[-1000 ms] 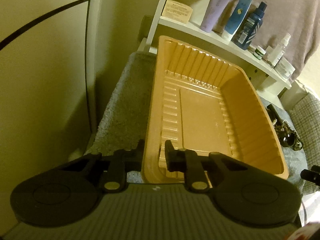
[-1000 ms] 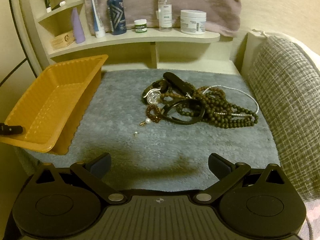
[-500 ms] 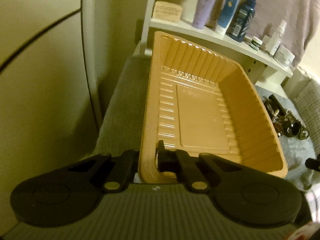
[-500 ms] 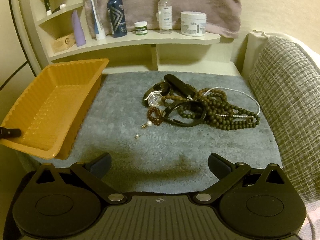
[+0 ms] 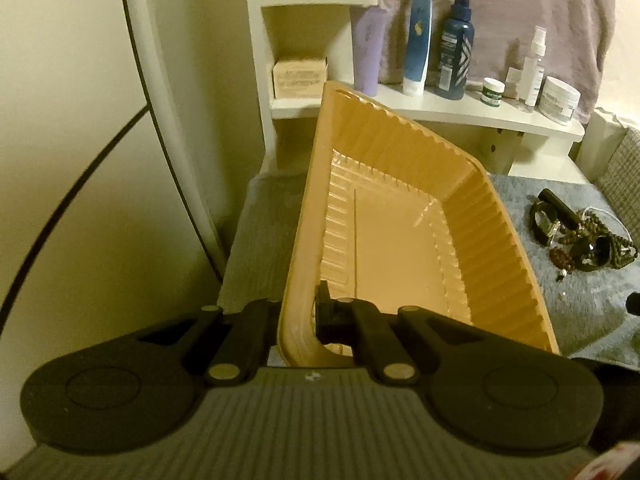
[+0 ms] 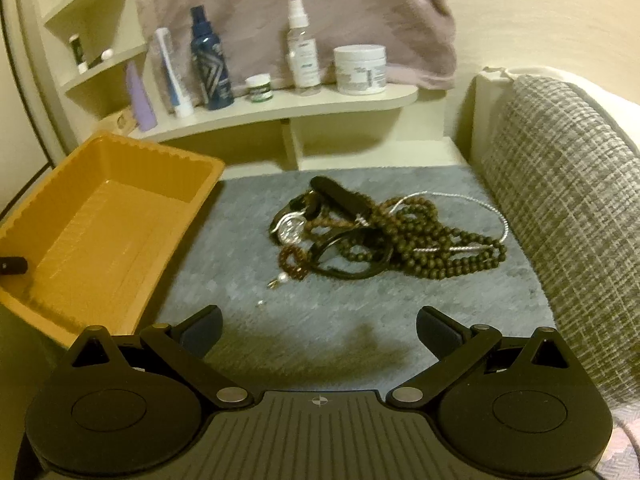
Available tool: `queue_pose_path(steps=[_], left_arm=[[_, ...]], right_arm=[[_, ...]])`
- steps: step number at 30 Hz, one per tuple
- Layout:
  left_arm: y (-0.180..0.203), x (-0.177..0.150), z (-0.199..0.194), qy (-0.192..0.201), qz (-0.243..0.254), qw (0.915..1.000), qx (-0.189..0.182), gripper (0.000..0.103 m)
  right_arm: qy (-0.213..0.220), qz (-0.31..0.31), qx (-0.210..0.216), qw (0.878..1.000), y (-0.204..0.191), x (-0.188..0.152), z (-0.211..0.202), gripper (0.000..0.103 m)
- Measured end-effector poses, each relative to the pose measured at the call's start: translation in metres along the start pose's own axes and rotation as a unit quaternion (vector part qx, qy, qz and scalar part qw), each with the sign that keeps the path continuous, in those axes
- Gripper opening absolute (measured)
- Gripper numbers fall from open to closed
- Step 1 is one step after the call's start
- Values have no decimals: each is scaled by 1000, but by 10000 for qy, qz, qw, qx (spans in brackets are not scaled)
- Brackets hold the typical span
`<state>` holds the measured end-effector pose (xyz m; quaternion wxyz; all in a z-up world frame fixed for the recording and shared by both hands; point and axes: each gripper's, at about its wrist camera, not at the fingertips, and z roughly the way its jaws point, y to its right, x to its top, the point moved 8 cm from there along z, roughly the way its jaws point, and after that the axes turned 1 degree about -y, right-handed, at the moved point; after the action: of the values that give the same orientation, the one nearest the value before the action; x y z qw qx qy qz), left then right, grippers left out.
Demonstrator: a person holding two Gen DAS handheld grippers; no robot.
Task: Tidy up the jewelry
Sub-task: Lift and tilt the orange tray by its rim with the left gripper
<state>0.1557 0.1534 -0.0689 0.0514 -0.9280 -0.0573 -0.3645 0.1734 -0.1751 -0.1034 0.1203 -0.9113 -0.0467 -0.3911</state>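
Left gripper (image 5: 298, 314) is clamping the tray (image 5: 404, 240) rim, its outer finger hiding behind the wall. Right gripper (image 6: 319, 330) is hovering wide, empty, before the jewelry (image 6: 384, 232) heaped on the mat (image 6: 320, 320). Since a second ago, tray is tilting and sitting nearer the jewelry.

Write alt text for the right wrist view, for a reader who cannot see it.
A tangled pile of jewelry, with dark bead necklaces, a black bangle and a watch, lies on a grey mat ahead of the right gripper, whose jaws stand open and empty. An empty orange plastic tray sits tilted at the left, with toiletry bottles on a shelf behind.
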Motion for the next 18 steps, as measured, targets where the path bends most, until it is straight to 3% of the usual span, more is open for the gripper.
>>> queue_pose_path(steps=[6,12,15,18], left_arm=[[14,8,-7,81,95,9997,224,4],[30,11,-8,146,315,9986,390,4],[34,12,-9,204,407,9978,473,4],[36,11,-9,230,409,9976,508,4]], right_arm=[[124,96,-52,9999,22,5,7,102],[202,-42,237,9995,22,6,19,101],[61,-256,549,9981,7,0,31,78],[-16,-570,801,9951,-14,-7,41,67]])
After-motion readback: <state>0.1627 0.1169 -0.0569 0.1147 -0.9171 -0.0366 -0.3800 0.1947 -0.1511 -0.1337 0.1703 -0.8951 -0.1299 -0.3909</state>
